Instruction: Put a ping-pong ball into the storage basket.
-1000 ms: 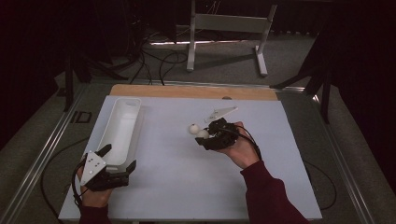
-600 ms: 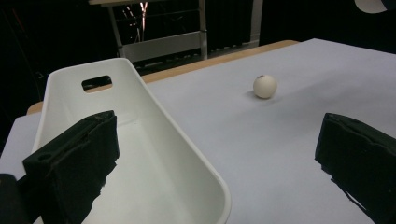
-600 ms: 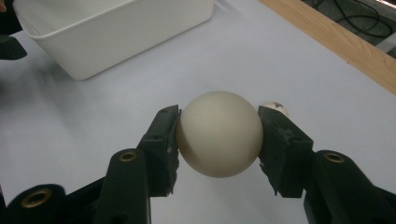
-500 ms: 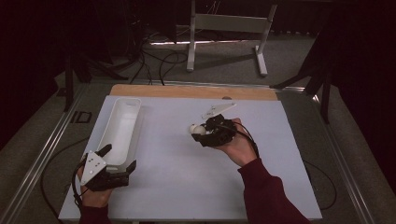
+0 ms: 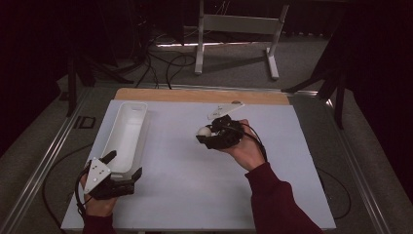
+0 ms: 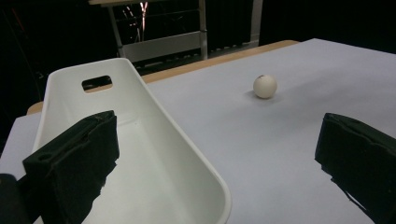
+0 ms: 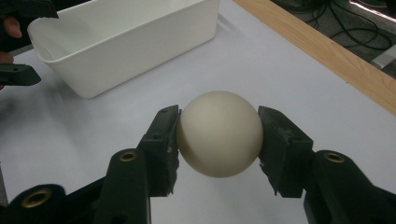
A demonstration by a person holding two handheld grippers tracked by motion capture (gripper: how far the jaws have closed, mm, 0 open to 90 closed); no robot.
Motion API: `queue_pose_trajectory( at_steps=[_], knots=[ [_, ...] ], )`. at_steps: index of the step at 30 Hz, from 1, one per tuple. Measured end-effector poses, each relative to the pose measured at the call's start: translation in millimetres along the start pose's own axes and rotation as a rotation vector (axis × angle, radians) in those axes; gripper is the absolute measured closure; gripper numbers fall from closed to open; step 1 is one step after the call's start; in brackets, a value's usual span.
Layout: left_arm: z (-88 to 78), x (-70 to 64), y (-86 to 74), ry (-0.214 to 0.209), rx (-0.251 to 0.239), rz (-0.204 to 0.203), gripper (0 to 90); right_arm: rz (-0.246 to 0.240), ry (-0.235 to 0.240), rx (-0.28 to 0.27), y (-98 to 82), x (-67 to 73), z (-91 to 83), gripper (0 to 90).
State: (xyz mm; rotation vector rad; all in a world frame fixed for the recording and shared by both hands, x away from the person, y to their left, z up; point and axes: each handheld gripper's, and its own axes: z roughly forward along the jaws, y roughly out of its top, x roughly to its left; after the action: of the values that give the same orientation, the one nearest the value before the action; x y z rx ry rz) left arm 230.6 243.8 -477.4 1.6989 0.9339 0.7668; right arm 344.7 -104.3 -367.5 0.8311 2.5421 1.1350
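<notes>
1. One white sheet covers the desk [image 5: 195, 195] almost to its edges, with a strip of bare wood along the far edge; everything in play sits on or above this sheet.
2. A long white tub [image 5: 125, 134] lies near the left edge, its length running from the near side toward the far side. It looks empty, and a handle slot is cut in its far end wall.
3. The left gripper [image 5: 124, 165] rests near the near-left corner, at the tub's near end. Its jaws stand wide apart with nothing between them; in the left gripper view one jaw hangs over the tub's interior and the other over the bare sheet.
4. The right gripper [image 5: 202, 135] is near the middle of the desk, a little toward the far edge and well apart from the tub. Its two pads press on opposite sides of a small cream ball [image 7: 219, 133], so the ball is firmly clamped and seems lifted just clear of the sheet.
5. The step in hand appears to be the carry: ball picked up, not yet delivered.
6. The next move likely calls for travelling left until the ball hangs over the tub's open top, lowering it inside the walls, and only then spreading the pads, since a ball freed on the sheet would roll.
</notes>
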Motion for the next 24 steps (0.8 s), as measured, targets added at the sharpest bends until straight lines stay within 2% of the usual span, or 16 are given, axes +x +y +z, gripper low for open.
queue_pose_trajectory(
  at_steps=[24],
  knots=[
    [-0.1, -0.1, 0.1, 0.002, 0.001, 0.001, 0.5, -0.011, 0.007, -0.041, 15.2, 5.9, 4.6, 50.6]
  ],
)
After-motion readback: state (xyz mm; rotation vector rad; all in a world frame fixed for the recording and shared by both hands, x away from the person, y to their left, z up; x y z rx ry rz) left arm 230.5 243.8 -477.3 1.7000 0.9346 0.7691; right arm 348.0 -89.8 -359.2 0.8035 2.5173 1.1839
